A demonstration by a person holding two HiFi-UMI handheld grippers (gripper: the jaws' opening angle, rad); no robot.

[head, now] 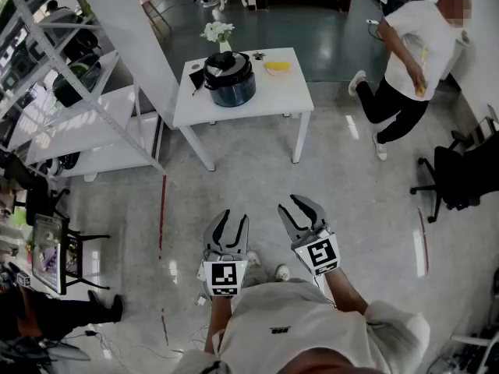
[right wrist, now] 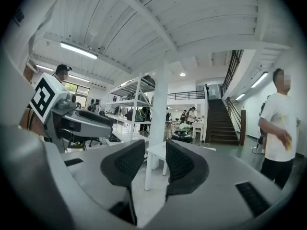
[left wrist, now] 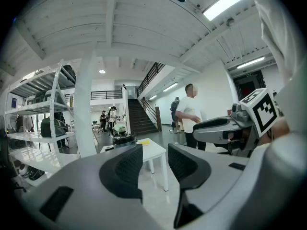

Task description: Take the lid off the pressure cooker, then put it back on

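Both grippers are held side by side low in front of the person, well short of the worktop [head: 269, 100], with bare floor between. The left gripper [head: 234, 217] points roughly level; its jaws are drawn together to a thin slit with nothing in it. The right gripper [head: 299, 207], just beside it, looks the same in its own view: pads close together and nothing between them. Each gripper shows the marker cube at its rear.

On the floor a red line [head: 162, 213] runs toward the worktop's near-left leg.

The worktop is small, white and four-legged. The pressure cooker [head: 231, 84] stands on its left half, dark-bodied, with the lid [head: 228, 62] seated on top. No gripper is near it. A small dark item [head: 195, 90] lies at the worktop's left edge beside the cooker, and a yellow object [head: 277, 66] lies to the cooker's right, well apart from it. A vase of white flowers [head: 218, 33] stands at the worktop's far edge, behind the cooker.

A white shelving rack [head: 86, 127] carrying dark bags stands left of the worktop. To the right of the worktop and further off, a person in a white shirt [head: 413, 41] is mid-stride, with a black office chair [head: 456, 179] near them.
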